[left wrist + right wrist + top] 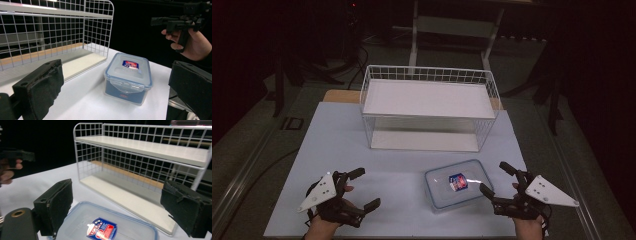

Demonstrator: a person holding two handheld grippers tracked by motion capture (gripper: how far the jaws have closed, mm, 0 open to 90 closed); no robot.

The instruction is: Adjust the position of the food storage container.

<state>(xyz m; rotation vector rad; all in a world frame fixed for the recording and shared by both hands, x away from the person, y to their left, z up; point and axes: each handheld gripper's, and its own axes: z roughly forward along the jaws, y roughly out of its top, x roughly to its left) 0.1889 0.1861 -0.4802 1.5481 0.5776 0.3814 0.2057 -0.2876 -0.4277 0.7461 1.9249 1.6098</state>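
Observation:
A clear plastic box with a blue-rimmed snap lid and a red-and-blue label (457,184) (128,76) (105,227) rests on the white table near the front right. My right gripper (497,177) stands open just right of it, jaws spread wide, nothing between them; in the right gripper view its gripper (117,207) frames the lid from above. My left gripper (364,189) is open at the front left, well apart from the box; its gripper (115,85) looks toward the box across bare table.
A white wire rack with two shelves (428,107) (50,32) (150,152) stands behind the box at the table's middle. The table edge (287,200) runs close to the left hand. Dark floor and a metal stand (452,25) lie beyond.

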